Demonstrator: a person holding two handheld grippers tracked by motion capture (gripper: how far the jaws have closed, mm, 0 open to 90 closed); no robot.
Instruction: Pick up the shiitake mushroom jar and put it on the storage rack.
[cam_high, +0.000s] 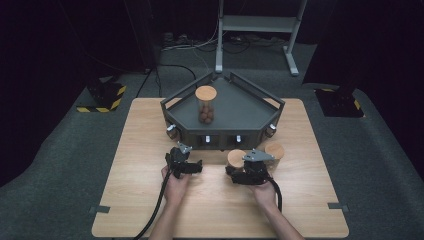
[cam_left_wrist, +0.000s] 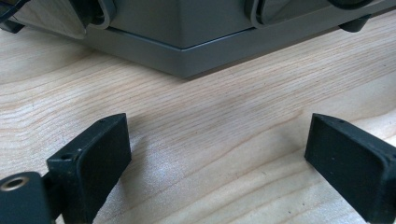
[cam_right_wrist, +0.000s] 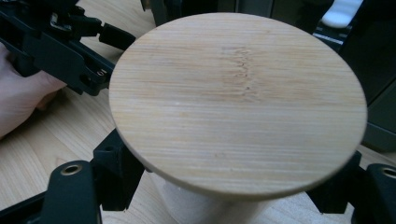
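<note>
Where right tongs (cam_right_wrist: 233, 186) clamp, lidded jar (cam_right_wrist: 238, 102)

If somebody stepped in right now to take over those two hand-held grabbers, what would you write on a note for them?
Left gripper: open, nothing between its jaws, low over the wooden table in front of the grey tray.
Right gripper: shut on a wood-lidded jar, just before the tray's front edge.
Already on the tray: one jar of brown balls.
Waiting by the right gripper: another wood-lidded jar on the table.
Probably left: place the held jar, then the last one.
</note>
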